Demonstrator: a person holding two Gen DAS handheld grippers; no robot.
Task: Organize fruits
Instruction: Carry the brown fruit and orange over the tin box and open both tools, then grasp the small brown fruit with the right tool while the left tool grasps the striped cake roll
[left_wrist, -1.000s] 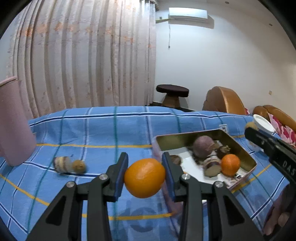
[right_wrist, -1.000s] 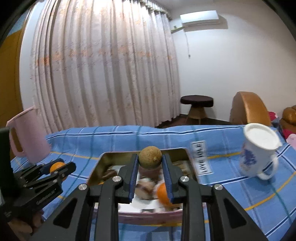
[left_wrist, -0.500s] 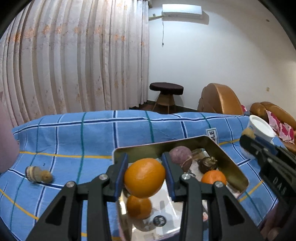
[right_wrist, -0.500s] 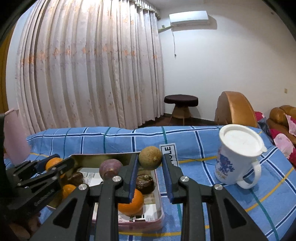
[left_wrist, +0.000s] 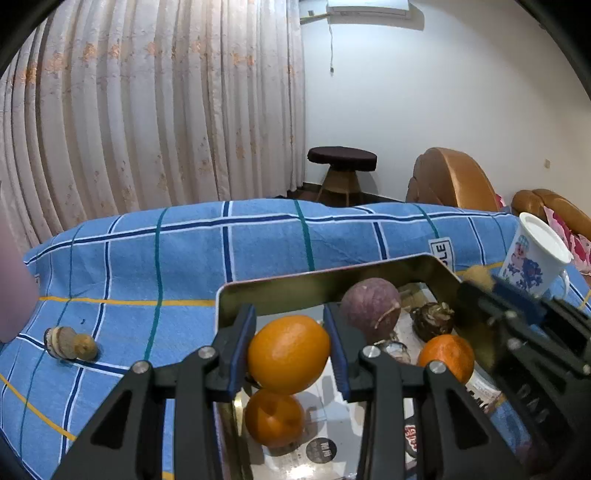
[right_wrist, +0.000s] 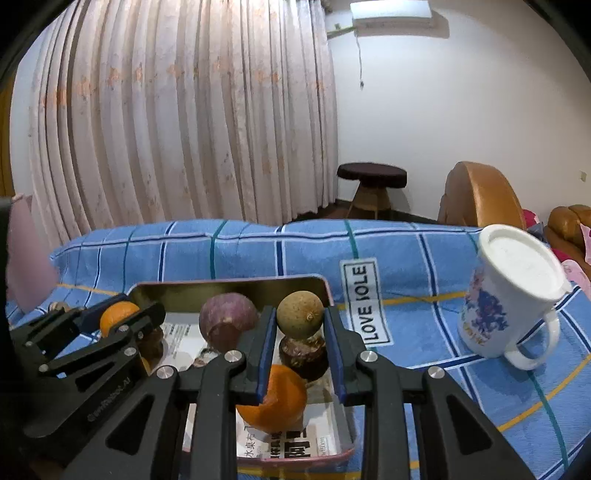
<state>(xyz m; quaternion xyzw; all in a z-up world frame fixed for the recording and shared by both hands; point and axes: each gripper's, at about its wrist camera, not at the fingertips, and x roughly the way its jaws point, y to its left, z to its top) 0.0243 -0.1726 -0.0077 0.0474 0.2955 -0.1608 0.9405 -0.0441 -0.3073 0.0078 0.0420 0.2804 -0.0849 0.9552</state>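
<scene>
Over the last second, both grippers have been carried from beside the tin to above it. The left gripper (left_wrist: 290, 354) is closed on a smooth, glossy orange (left_wrist: 288, 352), which has been brought from over the cloth to just above the near-left part of the tin (left_wrist: 280, 291); its mirror image is seen on the shiny floor below. The right gripper (right_wrist: 300, 328) is closed on a small, round, dull brown-green fruit (right_wrist: 300, 318), possibly a longan, now held over the tin's right side near the far wall. Both fruits are judged ready for release, so the sorting appears well advanced.

The tin is a shallow rectangular metal box with rounded corners, a brassy reflective inner wall and a pink outer rim, lined with printed paper. Inside it are seen a matte purple round fruit (right_wrist: 228, 320), a dark wrinkled fruit (right_wrist: 303, 356) and another orange (right_wrist: 275, 404).

One item is left on the towelling-like blue checked cloth (left_wrist: 184, 258): a small ridged, shell-like object (left_wrist: 70, 343), whose kind cannot be told. A white lidded mug (right_wrist: 513, 295) with blue print is stood well to the right.
</scene>
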